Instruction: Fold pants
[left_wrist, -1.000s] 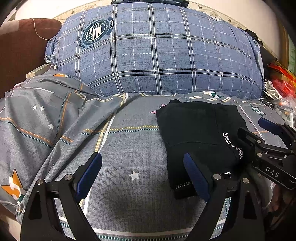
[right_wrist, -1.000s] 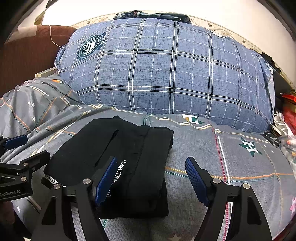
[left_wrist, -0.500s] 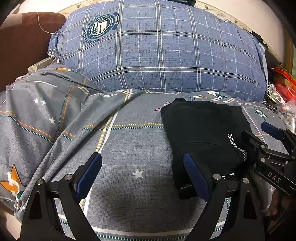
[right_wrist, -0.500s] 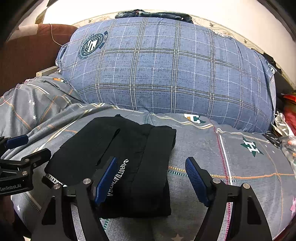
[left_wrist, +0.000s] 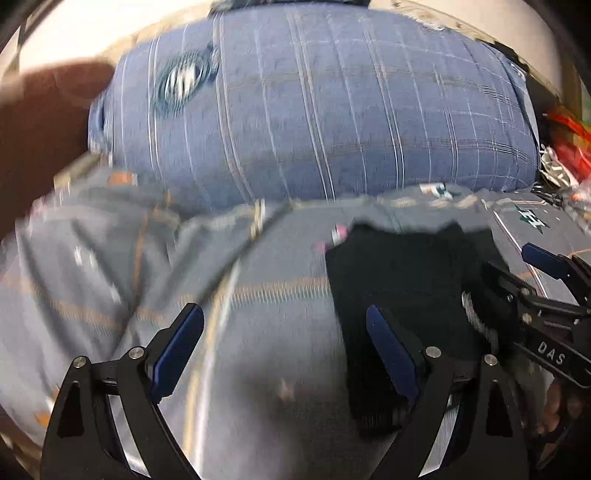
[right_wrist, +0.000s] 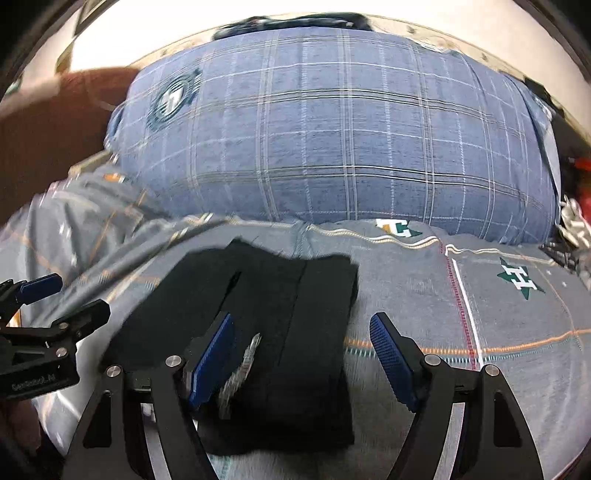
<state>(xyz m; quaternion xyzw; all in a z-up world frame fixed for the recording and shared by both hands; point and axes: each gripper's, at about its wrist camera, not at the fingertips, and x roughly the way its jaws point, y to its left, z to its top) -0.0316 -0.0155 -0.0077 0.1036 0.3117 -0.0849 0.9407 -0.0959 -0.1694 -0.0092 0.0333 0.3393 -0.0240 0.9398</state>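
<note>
Folded black fabric pants (right_wrist: 258, 332) on a grey star-patterned bed sheet (right_wrist: 480, 314).
Left claw (left_wrist: 284, 347) and right claw (right_wrist: 301, 354) both gape wide, gripping nothing, over the pants' near edge.

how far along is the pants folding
Mostly done: the black pants lie as a compact folded rectangle on the grey bedsheet. In hand: nothing; the left gripper and right gripper are both open. Left: perhaps only tidying.

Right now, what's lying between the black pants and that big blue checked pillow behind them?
Only bare grey bedsheet lies between the pants and the pillow; the right camera shows that strip most clearly.
</note>
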